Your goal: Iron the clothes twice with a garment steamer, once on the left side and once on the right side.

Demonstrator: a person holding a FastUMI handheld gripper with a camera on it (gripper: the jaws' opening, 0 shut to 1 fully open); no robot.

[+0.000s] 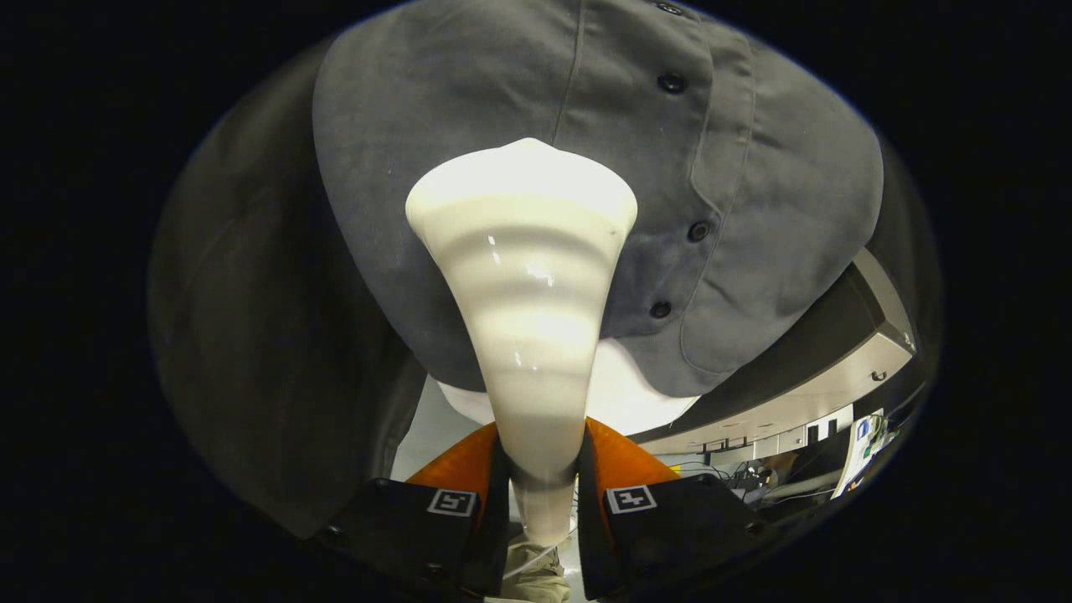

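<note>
The gripper was clamped on the steamer, both fingers pressing its narrow handle at lower centre. The steamer's wide head reached up the frame's centre against the grey shirt, left of the button placket. A pass over that side of the shirt seemed in hand. Next, the head should probably slide along the cloth, keeping contact, then cross to the other side. The gripper pointed up at the shirt.

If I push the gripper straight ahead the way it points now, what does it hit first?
The gripper is shut on the white steamer, whose head leads. Straight on, that head would meet the grey shirt, left of its button row. It may already touch; depth is unclear.
</note>
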